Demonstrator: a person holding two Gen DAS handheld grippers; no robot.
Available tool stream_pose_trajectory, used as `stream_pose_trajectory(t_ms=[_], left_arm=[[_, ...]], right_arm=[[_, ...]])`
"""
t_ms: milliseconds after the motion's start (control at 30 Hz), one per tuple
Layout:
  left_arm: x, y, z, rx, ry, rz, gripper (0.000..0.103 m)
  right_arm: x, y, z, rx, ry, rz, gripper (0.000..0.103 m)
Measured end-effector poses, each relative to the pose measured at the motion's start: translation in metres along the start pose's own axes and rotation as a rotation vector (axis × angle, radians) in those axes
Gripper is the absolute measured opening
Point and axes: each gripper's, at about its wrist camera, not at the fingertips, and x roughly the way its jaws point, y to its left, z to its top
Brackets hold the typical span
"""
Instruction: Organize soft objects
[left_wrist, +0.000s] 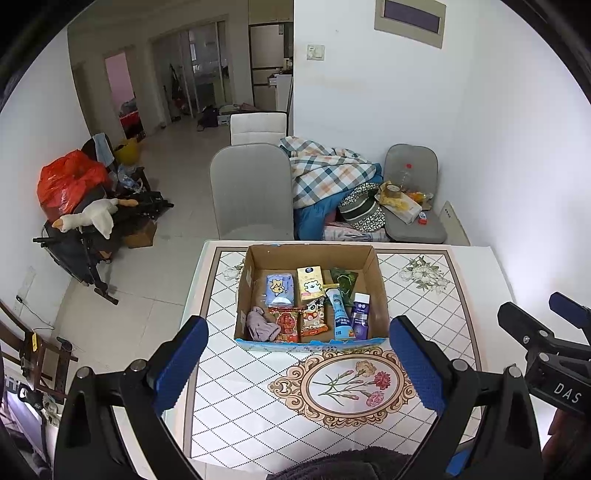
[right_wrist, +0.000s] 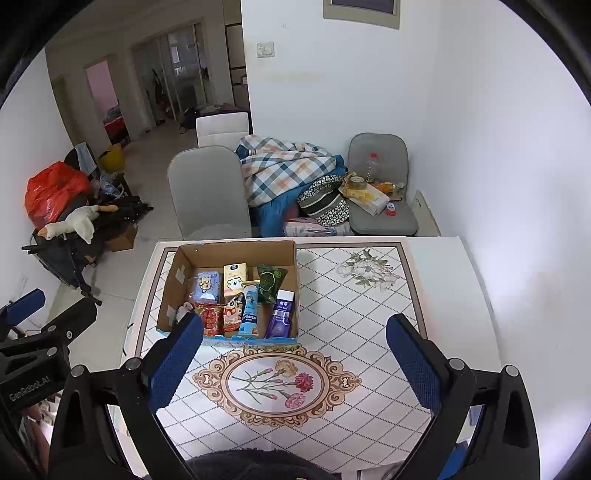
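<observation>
Both grippers hover above the near edge of the table, fingers pointing toward 12 o'clock. Left gripper: blue-padded fingers spread wide apart, nothing between them. Right gripper: likewise spread wide, nothing held. In the left wrist view the right gripper shows at 3 o'clock, beside the left one.

Cardboard box sits on the table at 12 o'clock from the left gripper, flaps open, its near wall just beyond the oval flower motif printed on the tabletop. From the right wrist view the box lies toward 11 o'clock.

Contents, left wrist view:
- crumpled mauve cloth, near-left corner (7 o'clock in the box)
- red snack packet, touching the cloth on its right
- orange snack packet, next to the red one
- blue tube, lying lengthwise
- purple-and-white carton, at the right wall
- blue tissue pack and yellow tissue pack, far row
- dark green pouch, far right

Tabletop around the box carries nothing else loose. Beyond the table at 12 o'clock: grey chair; plaid blanket heaped to its right.
</observation>
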Motion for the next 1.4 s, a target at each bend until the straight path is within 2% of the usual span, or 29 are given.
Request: stream_pose_trajectory(t_ms=[667,1067,1400], left_arm=[[0.005,-0.005,0.004,0.020,0.006,-0.028,0.100],[0.009,-0.004,0.007,0.025,0.006,-0.019,0.100],[0.016,-0.005,0.006,0.027,0.035,-0.021,0.100]], right_arm=[[0.004,-0.002,0.003,0.026,-0.011,-0.028,0.101],[0.004,-0.003,0.007,0.036,-0.015,-0.035,0.101],[0.008,-0.002,0.003,0.038,0.002,-0.038,0.101]])
